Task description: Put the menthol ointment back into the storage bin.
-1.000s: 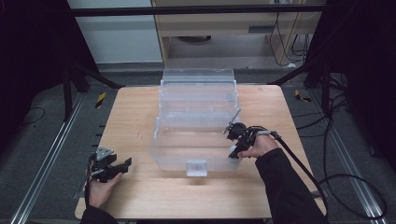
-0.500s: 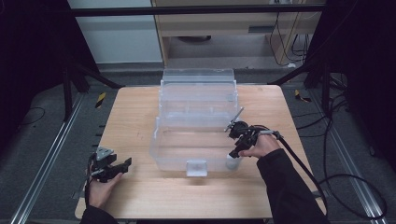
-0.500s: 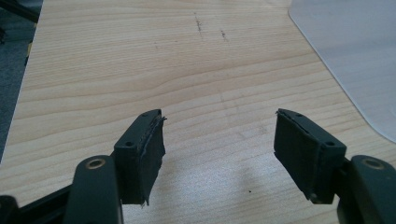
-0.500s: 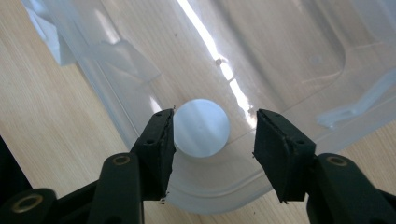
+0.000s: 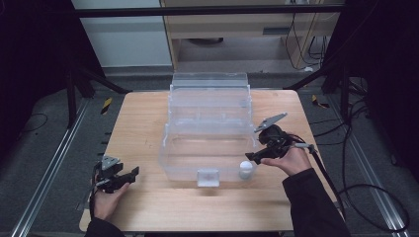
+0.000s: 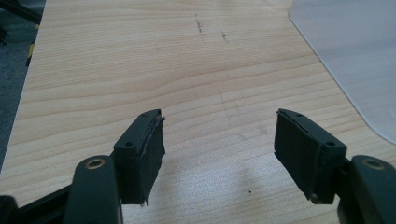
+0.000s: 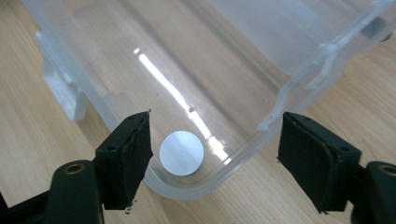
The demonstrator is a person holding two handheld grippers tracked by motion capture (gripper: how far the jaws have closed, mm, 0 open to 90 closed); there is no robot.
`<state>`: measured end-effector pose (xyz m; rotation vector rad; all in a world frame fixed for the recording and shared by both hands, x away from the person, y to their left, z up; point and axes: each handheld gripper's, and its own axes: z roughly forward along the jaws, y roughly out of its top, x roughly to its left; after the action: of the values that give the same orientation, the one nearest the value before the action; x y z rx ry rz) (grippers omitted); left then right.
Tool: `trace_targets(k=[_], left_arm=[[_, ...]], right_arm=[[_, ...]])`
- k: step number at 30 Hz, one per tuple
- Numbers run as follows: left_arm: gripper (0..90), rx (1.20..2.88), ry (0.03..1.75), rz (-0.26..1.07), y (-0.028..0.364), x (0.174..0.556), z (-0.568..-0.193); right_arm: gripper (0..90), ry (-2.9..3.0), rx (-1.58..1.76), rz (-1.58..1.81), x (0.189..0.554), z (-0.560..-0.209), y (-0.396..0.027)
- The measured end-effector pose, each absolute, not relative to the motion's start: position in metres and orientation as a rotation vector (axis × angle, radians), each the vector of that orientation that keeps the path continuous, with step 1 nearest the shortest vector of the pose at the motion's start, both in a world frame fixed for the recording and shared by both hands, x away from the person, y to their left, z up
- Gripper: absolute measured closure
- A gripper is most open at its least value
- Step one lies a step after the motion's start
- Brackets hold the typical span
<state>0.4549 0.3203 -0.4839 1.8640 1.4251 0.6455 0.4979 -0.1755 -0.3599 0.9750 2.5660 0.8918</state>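
Left gripper [image 5: 129, 174] sits at the near left corner of the wooden table [image 5: 138, 128], held low in the person's left hand [image 5: 106, 200], well apart from the clear plastic box [image 5: 207, 128]. In the left gripper view its jaws stand wide apart with bare wood grain between the pads [image 6: 148, 156]; nothing is held, and a pale rounded corner of the box base shows at the upper right. At table centre the box is open, its hinged lid [image 5: 210, 96] tilted up at the far side and a small clear latch tab [image 5: 208, 177] on the near wall. A small white round-topped cylinder [image 5: 245, 169] stands upright inside the box, in its near right corner, close against the curved wall. Right gripper [image 5: 251, 158] hovers just beside and above that corner, in the person's right hand [image 5: 291, 159], with its cable trailing off the table's right edge. Its jaws have just been opening and now stand wide apart. In the right gripper view the cylinder's flat round top [image 7: 181, 152] lies below and between the jaws, nearer the left pad [image 7: 135, 154], with neither pad pressing on it. The box rim [image 7: 187, 189] curves beneath the jaws there.
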Motion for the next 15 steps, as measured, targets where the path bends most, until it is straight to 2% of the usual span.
trace_targets(k=[6, 15], left_arm=[[32.6, 1.861, 1.424, 0.647, 0.320, 0.455, -0.484], [35.0, 1.856, 1.421, 0.644, 0.320, 0.454, -0.482]], right_arm=[[20.7, 2.415, 1.055, 1.058, 0.484, -0.363, -0.201], [21.5, 2.244, 1.130, 1.195, 0.463, -0.392, -0.239]])
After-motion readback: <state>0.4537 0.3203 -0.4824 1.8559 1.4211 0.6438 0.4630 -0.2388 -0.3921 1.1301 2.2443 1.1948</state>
